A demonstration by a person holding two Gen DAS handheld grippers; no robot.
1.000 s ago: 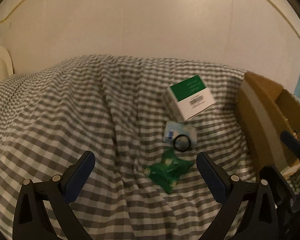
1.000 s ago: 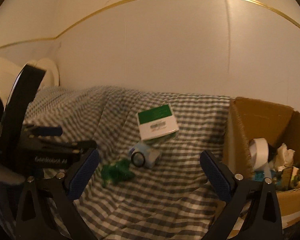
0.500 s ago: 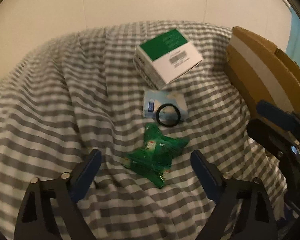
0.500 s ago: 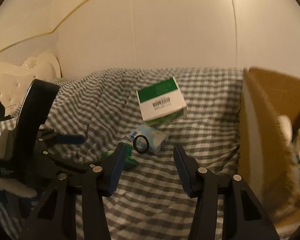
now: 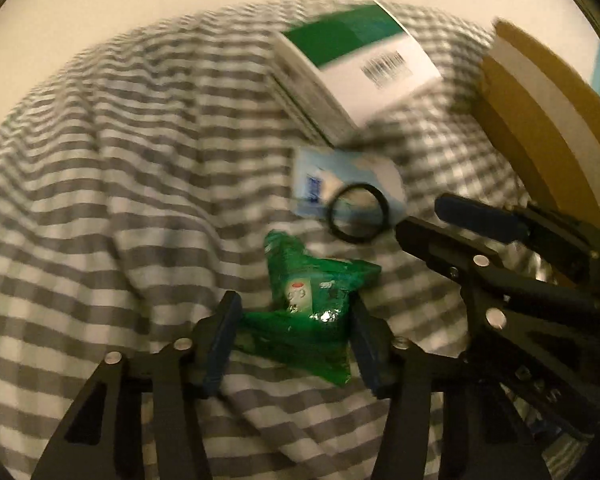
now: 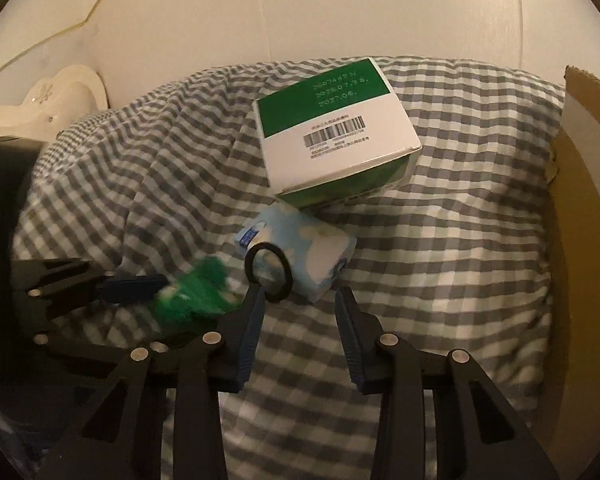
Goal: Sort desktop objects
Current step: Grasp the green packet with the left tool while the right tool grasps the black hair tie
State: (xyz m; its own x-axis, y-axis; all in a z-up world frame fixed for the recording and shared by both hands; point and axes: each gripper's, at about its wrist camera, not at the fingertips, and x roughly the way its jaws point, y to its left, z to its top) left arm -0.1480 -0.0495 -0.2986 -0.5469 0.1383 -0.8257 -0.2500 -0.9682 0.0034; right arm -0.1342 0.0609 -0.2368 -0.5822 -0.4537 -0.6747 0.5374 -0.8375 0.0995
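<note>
Green plastic fills the lower middle of the left wrist view: a crumpled green packet [image 5: 308, 320] is lying on the checked cloth [image 5: 100, 220] between the pads of the left tongs [image 5: 294, 344], whose jaws have just been closing and are sitting against its sides. Above it, a pale blue tissue pack [image 5: 348, 184] is carrying a black ring [image 5: 358, 213], with a green-and-white box [image 5: 356, 76] at upper centre and a cardboard box [image 5: 548, 120] at right.

In the right wrist view, the right tongs [image 6: 300, 312] are standing part open at lower centre, having just been closing, with nothing gripped; the ring [image 6: 269, 272] is lying just beyond the left pad, against the tissue pack [image 6: 312, 248].
</note>
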